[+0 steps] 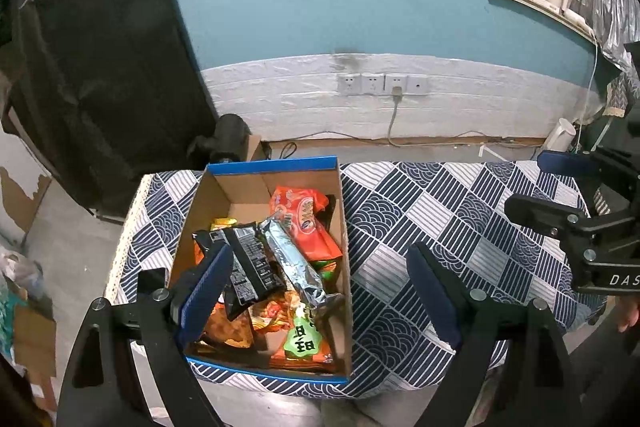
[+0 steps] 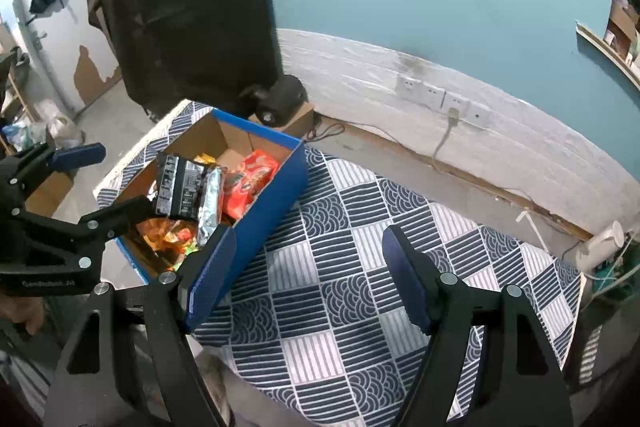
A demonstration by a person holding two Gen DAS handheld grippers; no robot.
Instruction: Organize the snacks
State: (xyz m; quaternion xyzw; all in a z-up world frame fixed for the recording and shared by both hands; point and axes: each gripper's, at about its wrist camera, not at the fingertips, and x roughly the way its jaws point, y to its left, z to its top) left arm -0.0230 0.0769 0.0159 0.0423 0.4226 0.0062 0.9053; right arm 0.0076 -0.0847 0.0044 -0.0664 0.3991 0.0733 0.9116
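Snacks sit piled in the blue cardboard box [image 1: 344, 227] at the table's left end, the silver packet [image 1: 290, 259] lying lengthwise along it. Nearer is the left gripper [image 1: 320, 291], wide and empty over the box; the right gripper [image 2: 308, 279] (also spread, holding nothing) hovers above the bare checked tablecloth [image 2: 340, 307].

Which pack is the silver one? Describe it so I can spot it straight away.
Find the blue cardboard box on the patterned tablecloth. On top of the snack pile lies the long silver foil pack, beside a black packet; it alone is shiny and tube-shaped.
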